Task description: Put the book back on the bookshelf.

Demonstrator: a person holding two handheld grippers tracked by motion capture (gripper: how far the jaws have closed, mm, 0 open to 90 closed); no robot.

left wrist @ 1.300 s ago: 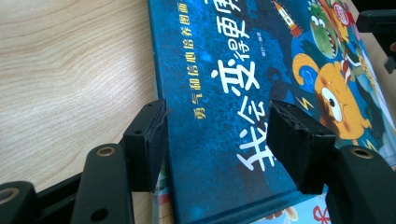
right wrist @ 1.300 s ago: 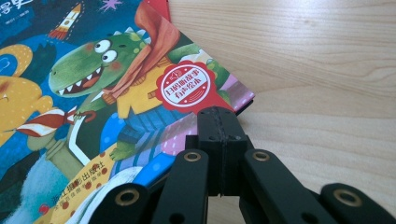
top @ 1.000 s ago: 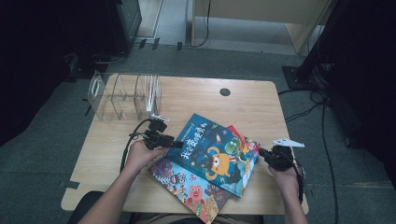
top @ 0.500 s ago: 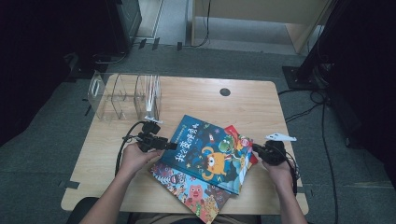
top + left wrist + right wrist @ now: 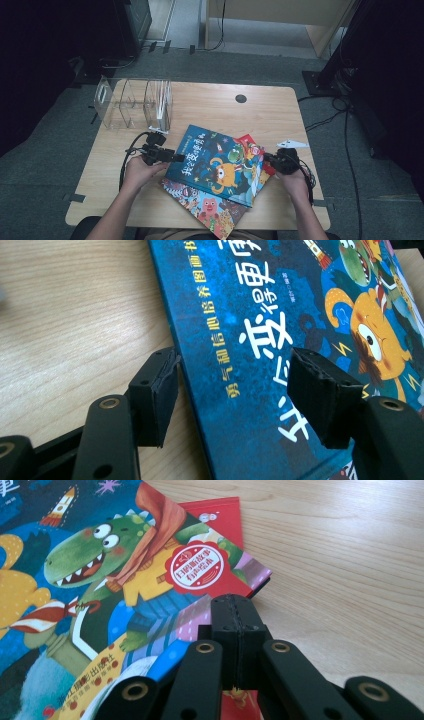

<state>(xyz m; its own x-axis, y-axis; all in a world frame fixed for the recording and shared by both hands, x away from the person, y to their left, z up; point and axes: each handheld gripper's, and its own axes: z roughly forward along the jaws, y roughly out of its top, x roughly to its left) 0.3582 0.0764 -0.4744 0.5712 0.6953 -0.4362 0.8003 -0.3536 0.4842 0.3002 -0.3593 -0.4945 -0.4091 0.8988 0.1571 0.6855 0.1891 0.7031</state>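
Note:
A blue picture book (image 5: 220,165) with an orange monster lies on top of a fanned stack, over a red book (image 5: 251,141) and a colourful book (image 5: 210,207). My left gripper (image 5: 176,157) is at its left edge. In the left gripper view the left gripper (image 5: 235,372) is open and straddles the edge of the blue book (image 5: 260,315), one jaw on the table side, the other over the cover. My right gripper (image 5: 271,159) is at the stack's right edge. In the right gripper view the right gripper (image 5: 235,605) is shut and empty, beside the blue book's (image 5: 75,555) dinosaur picture and the red book (image 5: 220,515).
A clear acrylic organizer (image 5: 135,102) with several slots stands at the back left of the wooden table (image 5: 215,105). A dark round grommet (image 5: 241,98) sits near the far edge. Bare wood lies behind the books and to the right.
Both grippers and the blue book have shifted left across the table. The jaws look the same as before.

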